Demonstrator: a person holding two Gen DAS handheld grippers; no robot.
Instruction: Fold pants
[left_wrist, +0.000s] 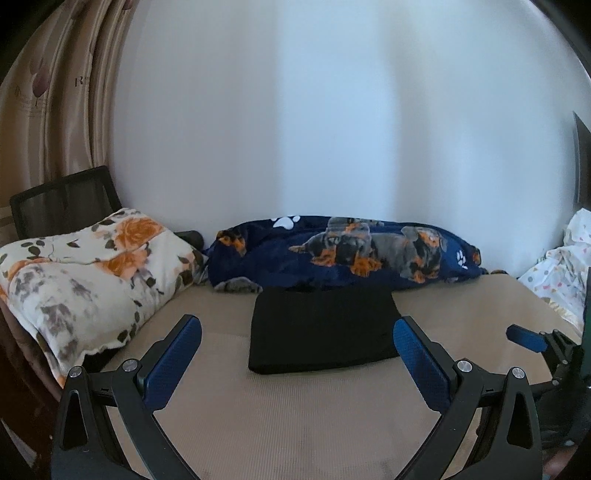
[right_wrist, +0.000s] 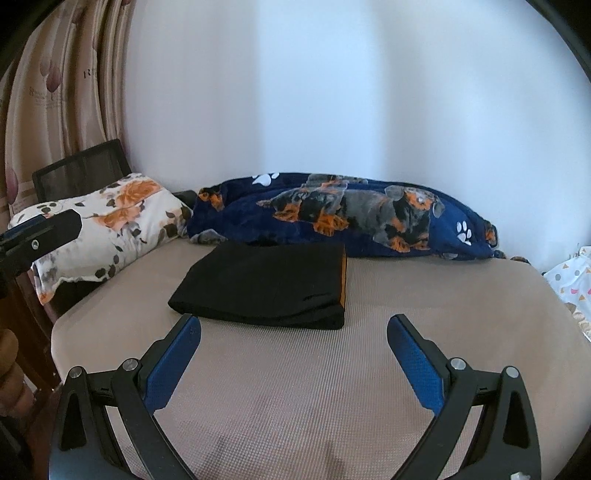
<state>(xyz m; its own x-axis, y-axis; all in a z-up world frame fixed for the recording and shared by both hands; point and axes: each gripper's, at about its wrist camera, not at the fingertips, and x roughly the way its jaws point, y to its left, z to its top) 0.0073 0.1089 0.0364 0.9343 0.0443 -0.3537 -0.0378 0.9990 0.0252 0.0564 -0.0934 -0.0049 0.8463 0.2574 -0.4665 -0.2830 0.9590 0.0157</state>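
Observation:
The black pants (left_wrist: 321, 328) lie folded into a flat rectangle on the beige mattress (left_wrist: 295, 413), just in front of a dog-print blanket. In the right wrist view the pants (right_wrist: 266, 284) show an orange strip along their right edge. My left gripper (left_wrist: 297, 328) is open and empty, hovering just short of the pants' near edge. My right gripper (right_wrist: 293, 328) is open and empty, near the pants' front right corner. The right gripper's blue finger (left_wrist: 526, 338) shows at the far right of the left wrist view, and the left gripper's finger (right_wrist: 40, 232) at the far left of the right wrist view.
A navy dog-print blanket (right_wrist: 351, 218) lies rolled along the white wall. A floral pillow (left_wrist: 85, 273) sits at the left with a black mesh chair back (left_wrist: 62, 203) behind it. A white dotted cloth (left_wrist: 561, 269) is at the right. Curtains hang at left.

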